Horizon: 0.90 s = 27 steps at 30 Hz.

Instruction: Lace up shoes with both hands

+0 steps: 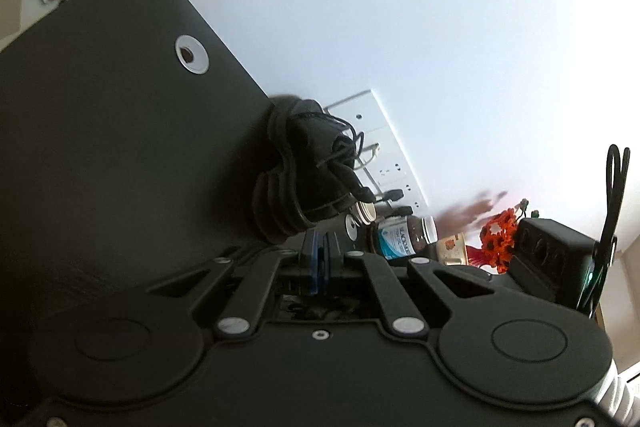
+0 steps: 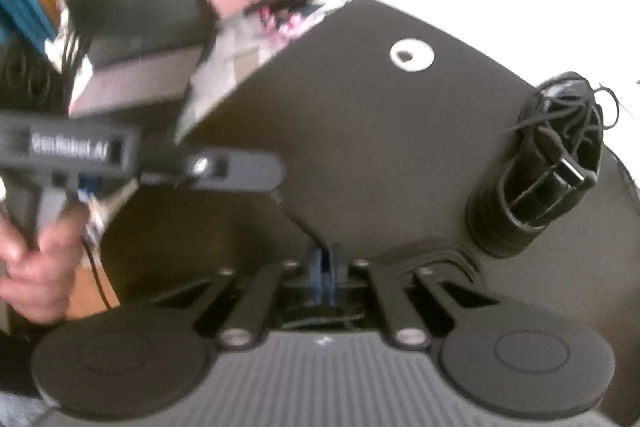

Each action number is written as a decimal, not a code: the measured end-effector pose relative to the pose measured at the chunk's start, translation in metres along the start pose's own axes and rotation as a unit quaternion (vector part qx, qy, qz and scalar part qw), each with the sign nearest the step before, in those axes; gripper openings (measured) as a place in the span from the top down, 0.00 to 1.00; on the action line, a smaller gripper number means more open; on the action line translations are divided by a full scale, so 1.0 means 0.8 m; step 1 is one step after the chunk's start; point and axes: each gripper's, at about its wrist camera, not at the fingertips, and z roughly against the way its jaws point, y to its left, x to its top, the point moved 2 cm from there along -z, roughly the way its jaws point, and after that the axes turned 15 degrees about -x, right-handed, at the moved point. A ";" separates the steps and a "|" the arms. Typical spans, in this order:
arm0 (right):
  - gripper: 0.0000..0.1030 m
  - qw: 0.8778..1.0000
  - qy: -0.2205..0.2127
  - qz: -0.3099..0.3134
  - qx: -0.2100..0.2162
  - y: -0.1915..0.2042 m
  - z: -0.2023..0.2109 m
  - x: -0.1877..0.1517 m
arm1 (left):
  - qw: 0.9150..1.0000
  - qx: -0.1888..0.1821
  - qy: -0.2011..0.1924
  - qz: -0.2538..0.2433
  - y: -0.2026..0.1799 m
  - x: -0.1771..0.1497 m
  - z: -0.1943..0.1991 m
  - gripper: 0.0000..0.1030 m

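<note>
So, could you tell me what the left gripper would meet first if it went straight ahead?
Probably the black shoe lying just beyond the shut left gripper, though depth is unclear and it might instead pass toward the jars.

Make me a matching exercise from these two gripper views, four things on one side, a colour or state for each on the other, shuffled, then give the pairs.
Things:
1. shoe
2. left gripper
3. flowers
4. grommet

Colour or state:
A. silver ring set in the black table top
B. orange
C. jaws closed together
D. black, loose laces trailing from it

Pairs: 1-D, 2-C, 3-B, 4-A
</note>
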 end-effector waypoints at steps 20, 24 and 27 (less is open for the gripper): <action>0.96 0.974 -0.135 -0.147 0.107 -0.025 0.084 -0.020 | 0.973 0.040 0.117 -0.194 -0.064 -0.035 -0.070 0.74; 0.93 0.964 -0.158 -0.180 0.118 -0.037 0.092 -0.047 | 0.972 0.055 0.121 -0.196 -0.064 -0.037 -0.072 0.97; 0.82 0.949 -0.173 -0.236 0.121 -0.061 0.095 -0.080 | 0.968 0.071 0.115 -0.211 -0.068 -0.032 -0.067 0.97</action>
